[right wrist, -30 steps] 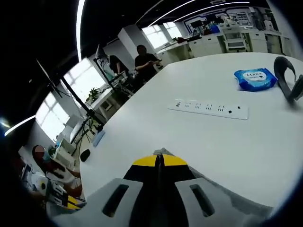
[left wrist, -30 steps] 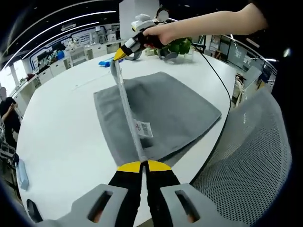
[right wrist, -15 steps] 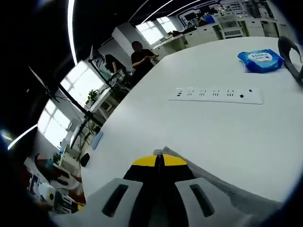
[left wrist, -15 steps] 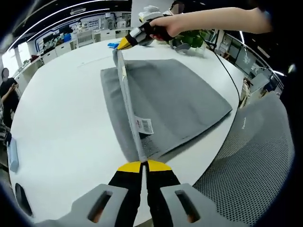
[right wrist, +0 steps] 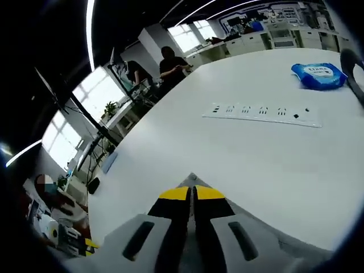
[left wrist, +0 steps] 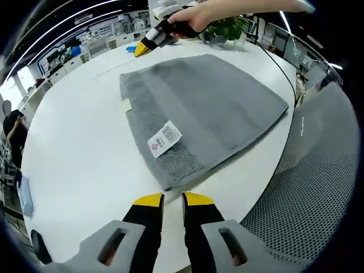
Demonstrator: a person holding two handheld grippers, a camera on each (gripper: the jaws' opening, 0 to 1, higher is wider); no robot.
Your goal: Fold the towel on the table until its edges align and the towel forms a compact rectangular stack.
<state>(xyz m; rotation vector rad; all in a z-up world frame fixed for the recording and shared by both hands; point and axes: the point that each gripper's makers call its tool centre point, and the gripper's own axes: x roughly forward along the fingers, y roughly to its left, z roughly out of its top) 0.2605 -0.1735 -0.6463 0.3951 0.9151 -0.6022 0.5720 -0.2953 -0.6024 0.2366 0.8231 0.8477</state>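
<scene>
In the left gripper view, the left gripper sits nearest, its yellow-tipped jaws spread with a clear gap between them and nothing in that gap. They hang over bare white bench, just short of the towel's near corner and apart from it. The grey towel lies flat on the bench in a folded rectangle, its near short edge showing a doubled layer, its right side close to the bench's curved rim. A white label with red print lies face up on the towel near that near end. Beyond the bench rim to the right is a grey mesh chair back. At the towel's far corner the right gripper points its yellow tips down at the cloth, held in a person's hand; whether the tips touch the towel there cannot be told from this view. Behind the hand stands a green plant, and a dark cable runs along the far right of the bench.

In the right gripper view, the jaws of the right gripper are nearly together — only a thin slit between the yellow tips — and a grey point of towel shows right at them; a firm pinch cannot be confirmed. Farther across the white bench lies a white power strip, and beyond it a blue packet. At the far left, people stand by bright windows.
</scene>
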